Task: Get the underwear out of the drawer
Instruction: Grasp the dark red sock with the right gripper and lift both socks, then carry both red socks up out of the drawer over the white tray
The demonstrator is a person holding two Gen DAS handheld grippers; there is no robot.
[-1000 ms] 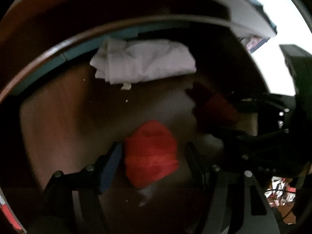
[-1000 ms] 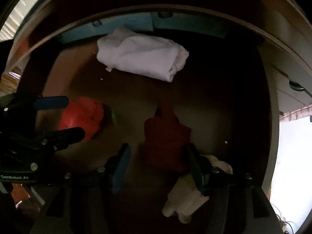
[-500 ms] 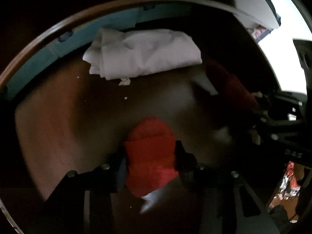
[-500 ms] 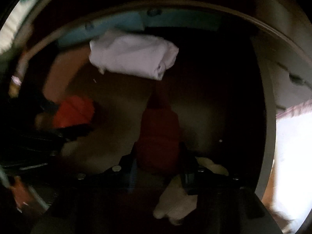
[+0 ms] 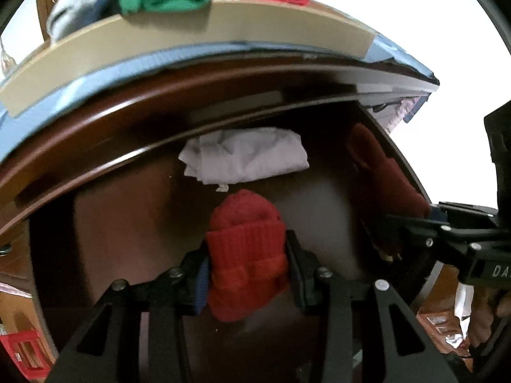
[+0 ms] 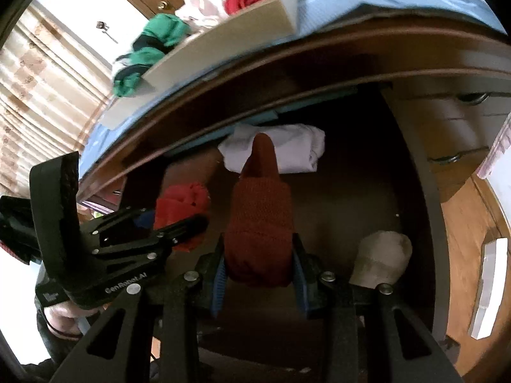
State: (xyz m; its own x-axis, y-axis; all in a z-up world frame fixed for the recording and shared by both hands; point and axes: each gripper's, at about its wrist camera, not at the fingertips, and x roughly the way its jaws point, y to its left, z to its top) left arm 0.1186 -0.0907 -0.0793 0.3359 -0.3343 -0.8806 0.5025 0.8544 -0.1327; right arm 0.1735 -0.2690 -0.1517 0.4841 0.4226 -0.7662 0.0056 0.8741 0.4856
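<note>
While clamped in left tool [image 5: 247, 263], bright red underwear [image 5: 246, 252], over drawer [image 5: 127, 223]

drawer [image 5: 121, 223] floor | white garment [image 5: 246, 156] at back | cream bundle [image 6: 383, 258], prob. sock

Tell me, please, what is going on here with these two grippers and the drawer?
A person is emptying an open drawer with both grippers. The left gripper is shut on a bright red knit piece, and the right gripper is shut on a darker red one. A folded white garment lies at the back, and a cream item near the front.
</note>
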